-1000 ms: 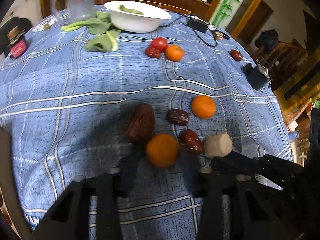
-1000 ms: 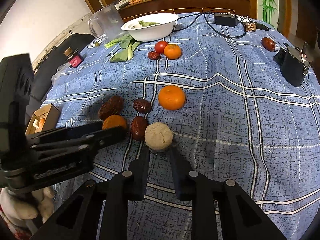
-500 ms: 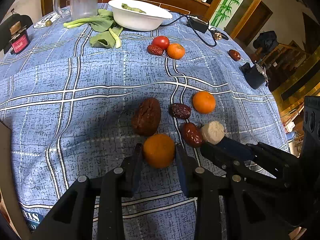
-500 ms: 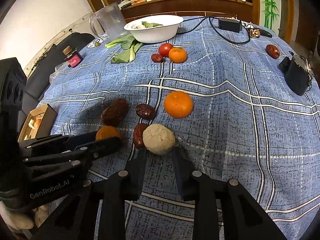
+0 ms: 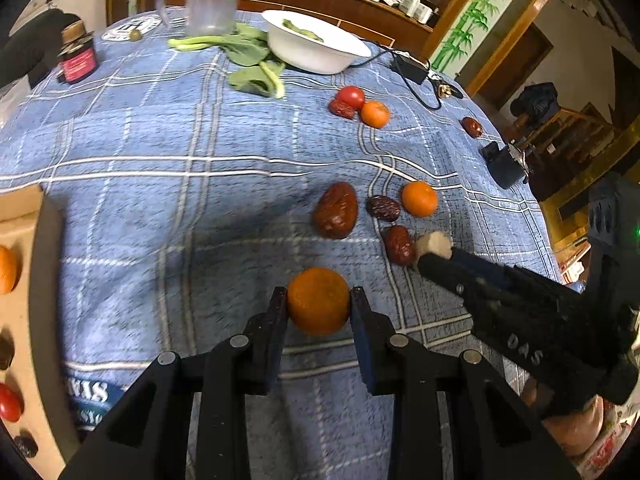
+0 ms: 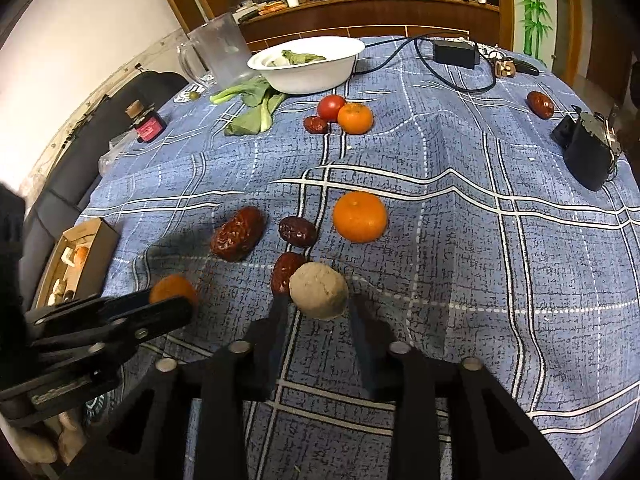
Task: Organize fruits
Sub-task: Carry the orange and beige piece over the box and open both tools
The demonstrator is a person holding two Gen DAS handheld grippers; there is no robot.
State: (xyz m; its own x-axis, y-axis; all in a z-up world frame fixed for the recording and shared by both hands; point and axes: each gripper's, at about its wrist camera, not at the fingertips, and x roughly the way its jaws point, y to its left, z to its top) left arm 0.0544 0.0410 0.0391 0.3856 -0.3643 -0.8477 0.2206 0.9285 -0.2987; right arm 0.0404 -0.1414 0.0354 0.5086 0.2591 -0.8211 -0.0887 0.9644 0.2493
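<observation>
My left gripper (image 5: 319, 300) is shut on an orange mandarin (image 5: 318, 300) and holds it just above the blue checked cloth, toward a cardboard box (image 5: 28, 236) at the left that holds fruit. My right gripper (image 6: 318, 308) is shut on a round beige fruit (image 6: 319, 290). Next to it lie a red date (image 6: 286, 271), a darker date (image 6: 298, 231), a large wrinkled date (image 6: 238, 233) and a second mandarin (image 6: 360, 217). Farther back sit a tomato (image 6: 330, 106), a mandarin (image 6: 355, 118) and a small date (image 6: 315, 124).
A white bowl (image 6: 308, 65) with greens, loose bok choy (image 6: 250, 104), a glass jug (image 6: 218, 53) and a small jar (image 6: 148, 125) stand at the back. A black adapter with cable (image 6: 455, 53), a lone date (image 6: 540, 104) and a black device (image 6: 588, 153) lie at the right.
My left gripper has closed on the mandarin and carried it left and back from the cluster; the box has come into view. My right gripper has closed in on the beige fruit.
</observation>
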